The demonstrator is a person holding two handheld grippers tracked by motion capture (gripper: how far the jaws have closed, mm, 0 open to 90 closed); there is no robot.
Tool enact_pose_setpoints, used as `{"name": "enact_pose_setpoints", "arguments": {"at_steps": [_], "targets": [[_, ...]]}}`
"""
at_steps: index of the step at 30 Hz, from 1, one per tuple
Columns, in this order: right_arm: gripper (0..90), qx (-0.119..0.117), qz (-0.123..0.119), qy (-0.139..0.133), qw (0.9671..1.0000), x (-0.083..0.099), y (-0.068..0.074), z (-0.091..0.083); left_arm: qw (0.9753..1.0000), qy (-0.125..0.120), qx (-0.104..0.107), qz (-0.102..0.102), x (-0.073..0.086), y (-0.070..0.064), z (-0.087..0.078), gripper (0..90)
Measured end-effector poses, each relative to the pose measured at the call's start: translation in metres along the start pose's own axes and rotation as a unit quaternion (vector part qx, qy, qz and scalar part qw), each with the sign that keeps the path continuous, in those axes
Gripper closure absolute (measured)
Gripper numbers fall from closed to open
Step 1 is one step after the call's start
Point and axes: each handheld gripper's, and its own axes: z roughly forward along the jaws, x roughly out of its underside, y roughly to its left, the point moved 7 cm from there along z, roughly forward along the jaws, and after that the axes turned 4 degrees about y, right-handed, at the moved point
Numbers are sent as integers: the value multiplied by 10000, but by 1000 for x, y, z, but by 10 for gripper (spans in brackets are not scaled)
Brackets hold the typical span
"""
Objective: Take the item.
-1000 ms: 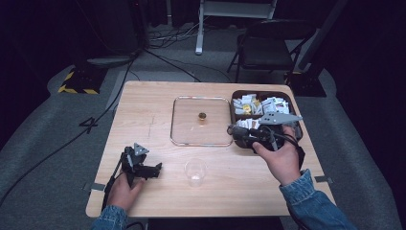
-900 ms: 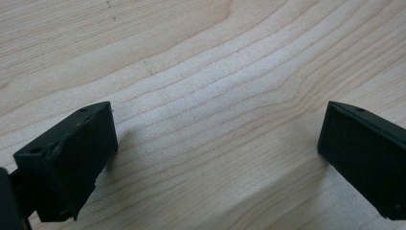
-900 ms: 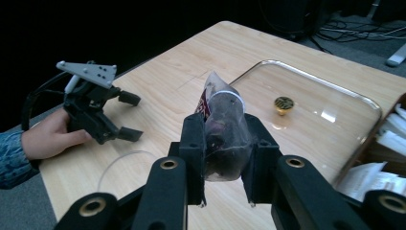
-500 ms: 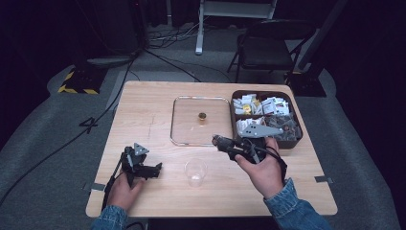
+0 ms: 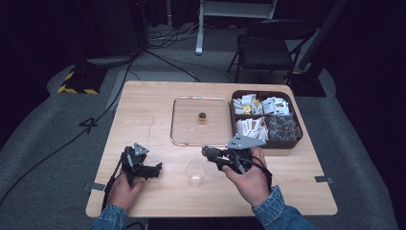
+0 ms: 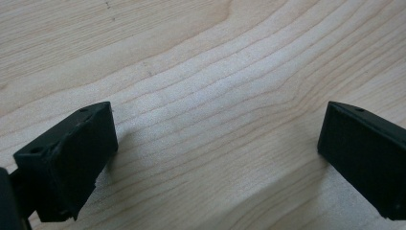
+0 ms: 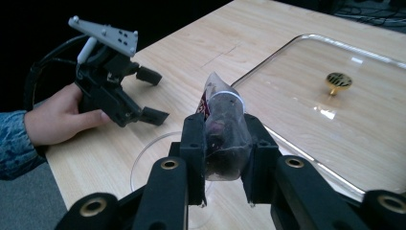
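Broadly, the wooden bench [image 5: 143, 110] carries everything within easy reach of the person seated at its near edge. At the far right sits the dark compartment tray [image 5: 297, 139], stocked with white sachets [image 5: 268, 104] and darker packets, so supplies stay sorted and close to the right hand. Left of it, mid-bench, the glass lid [image 5: 184, 120] with its gold knob [image 5: 202, 116] lies flat, apparently set aside to leave the tray open.

Nearer, the right gripper [image 5: 208, 152] points left, just beside the clear cup [image 5: 195, 171] and slightly farther off. Its jaws are closed tight on 1 dark packet [image 7: 222, 134], pinched across the middle with the crimped top standing up, a hold that seems meant to keep the packet steady while it travels to the cup. In the right gripper view the cup's rim [image 7: 143, 153] curves just below and beyond the jaws, so the drop looks close.

The left gripper [image 5: 152, 169] rests on the bench at the near left, jaws spread wide with nothing between them, bare wood [image 6: 215, 96] under them. It looks parked clear of the cup, ready to help if needed.
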Motion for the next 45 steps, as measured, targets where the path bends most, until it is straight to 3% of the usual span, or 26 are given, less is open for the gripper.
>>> {"name": "enact_pose_setpoints", "arguments": {"at_steps": [22, 29, 36, 45], "targets": [[738, -406, -197, 397, 9982, 25, 24, 33, 10000, 6, -2, 13, 0, 0, 0, 2], [544, -512, -262, 131, 9983, 20, 28, 38, 10000, 3, -3, 11, 1, 0, 0, 4], [494, -450, -255, -31, 9987, 11, 19, 30, 10000, -11, -2, -34, 1, -1, -1, 3], [469, -149, -74, -321, 9993, 3, -9, -4, 10000, -3, 7, 0, 1, -1, -1, 2]]}}
